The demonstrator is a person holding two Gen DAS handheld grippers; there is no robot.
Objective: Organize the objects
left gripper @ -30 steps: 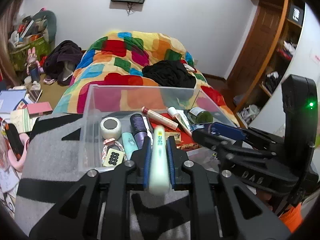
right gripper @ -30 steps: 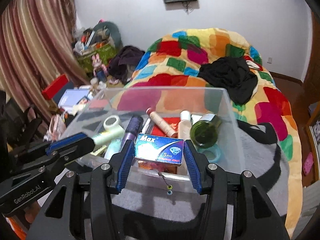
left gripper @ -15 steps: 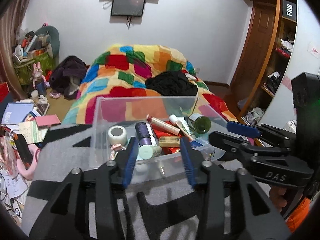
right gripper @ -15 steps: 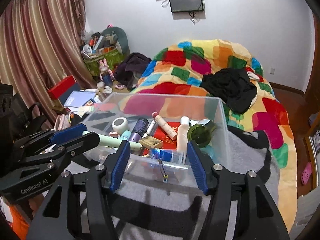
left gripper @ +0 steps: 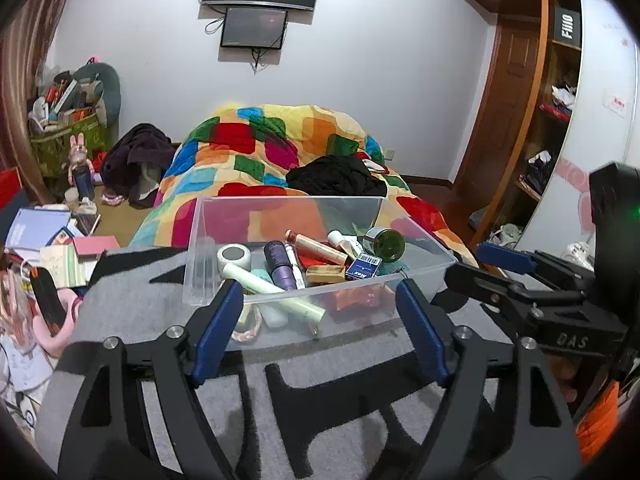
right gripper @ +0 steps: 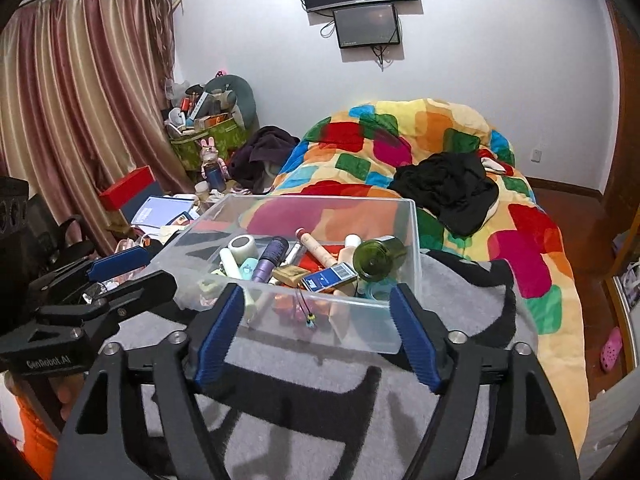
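Observation:
A clear plastic bin point(left gripper: 208, 256) point(right gripper: 412, 232) stands on a grey and black blanket point(left gripper: 132, 280) point(right gripper: 460, 292). In it lie a pale green tube point(left gripper: 272, 290), a blue Max box point(left gripper: 363, 267) point(right gripper: 330, 277), a purple bottle point(left gripper: 280, 264) point(right gripper: 270, 258), a tape roll point(left gripper: 234, 256), a green glass bottle point(left gripper: 386, 242) point(right gripper: 378, 256) and several other tubes. My left gripper point(left gripper: 320, 328) is open and empty just in front of the bin. My right gripper point(right gripper: 316, 332) is open and empty too, also in front of the bin. Each gripper shows in the other's view, the right gripper point(left gripper: 504, 268) and the left gripper point(right gripper: 120, 272).
A colourful quilt point(left gripper: 280, 148) with black clothing point(left gripper: 336, 176) covers the bed behind the bin. Books and clutter point(left gripper: 44, 232) lie on the floor at left. A wooden shelf unit point(left gripper: 548, 92) stands at right. Curtains point(right gripper: 80, 100) hang at left.
Both grippers opened and drew back from the bin. The pale green tube left my left gripper and the blue Max box left my right gripper; both now lie in the bin.

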